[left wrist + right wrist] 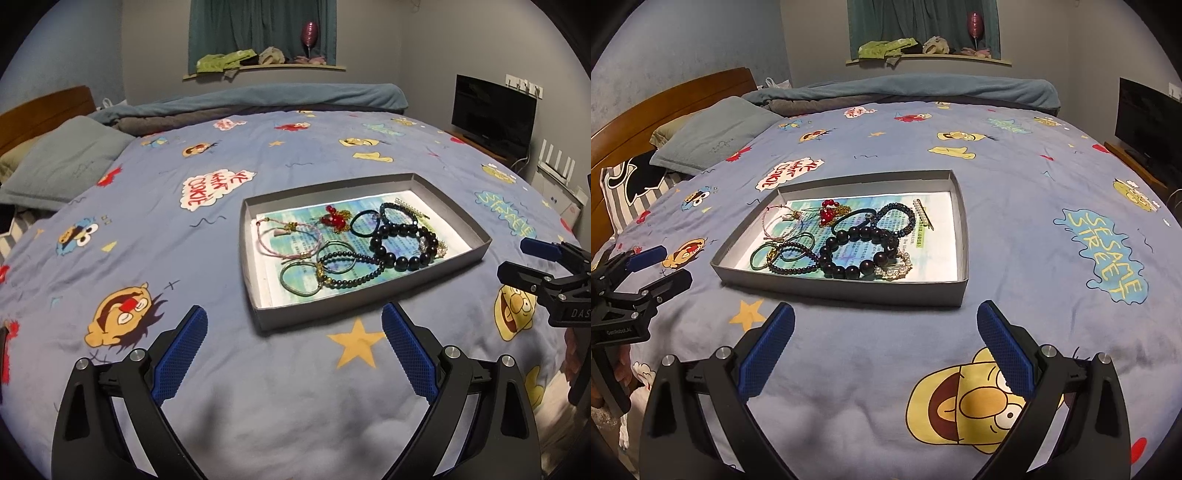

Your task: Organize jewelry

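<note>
I see a flat grey box (255, 258) sitting on my blue cartoon bedspread (258, 147), and all the jewelry is inside it. There is a big dark bead bracelet (402, 245) in the middle, a pink string bracelet (280, 236) at the left end, green rings (299, 280) near the front, a red bead charm (332, 219) and a pearl clip (923, 218) at the back. My left gripper (293, 328) and my right gripper (886, 321) both hang just in front of the box with their blue fingers spread wide and nothing in them.
</note>
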Available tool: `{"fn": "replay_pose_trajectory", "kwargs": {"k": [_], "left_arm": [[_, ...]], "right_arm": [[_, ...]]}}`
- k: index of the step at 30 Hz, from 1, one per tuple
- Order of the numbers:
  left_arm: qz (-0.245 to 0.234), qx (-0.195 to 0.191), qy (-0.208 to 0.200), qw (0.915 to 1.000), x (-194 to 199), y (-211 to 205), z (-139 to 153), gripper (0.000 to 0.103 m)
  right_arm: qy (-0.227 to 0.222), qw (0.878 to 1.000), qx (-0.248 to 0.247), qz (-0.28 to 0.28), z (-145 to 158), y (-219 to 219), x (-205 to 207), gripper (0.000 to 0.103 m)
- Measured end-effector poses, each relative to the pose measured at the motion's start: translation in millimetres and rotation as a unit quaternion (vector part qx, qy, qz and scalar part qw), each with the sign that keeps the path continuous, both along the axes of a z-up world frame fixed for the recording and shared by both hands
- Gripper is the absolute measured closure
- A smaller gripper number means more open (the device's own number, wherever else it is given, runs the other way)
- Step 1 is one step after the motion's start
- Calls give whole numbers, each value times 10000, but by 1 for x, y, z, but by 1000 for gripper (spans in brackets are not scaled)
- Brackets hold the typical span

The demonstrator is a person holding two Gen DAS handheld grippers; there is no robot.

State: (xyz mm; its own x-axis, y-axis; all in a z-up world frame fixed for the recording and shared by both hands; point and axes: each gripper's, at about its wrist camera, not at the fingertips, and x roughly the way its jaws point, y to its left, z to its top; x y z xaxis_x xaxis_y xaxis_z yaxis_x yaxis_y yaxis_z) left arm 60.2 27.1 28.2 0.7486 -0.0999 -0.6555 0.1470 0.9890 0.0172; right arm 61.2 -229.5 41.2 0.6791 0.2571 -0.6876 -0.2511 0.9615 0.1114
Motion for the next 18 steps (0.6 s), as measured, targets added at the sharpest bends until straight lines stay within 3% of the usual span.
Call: {"fn": "replay_pose_trajectory", "kwargs": {"k": [18], "left_arm": [[-10, 2, -1, 10000, -1, -3, 1, 8]], "right_arm": [[-9, 10000, -60, -12, 1, -2, -1, 5]]}}
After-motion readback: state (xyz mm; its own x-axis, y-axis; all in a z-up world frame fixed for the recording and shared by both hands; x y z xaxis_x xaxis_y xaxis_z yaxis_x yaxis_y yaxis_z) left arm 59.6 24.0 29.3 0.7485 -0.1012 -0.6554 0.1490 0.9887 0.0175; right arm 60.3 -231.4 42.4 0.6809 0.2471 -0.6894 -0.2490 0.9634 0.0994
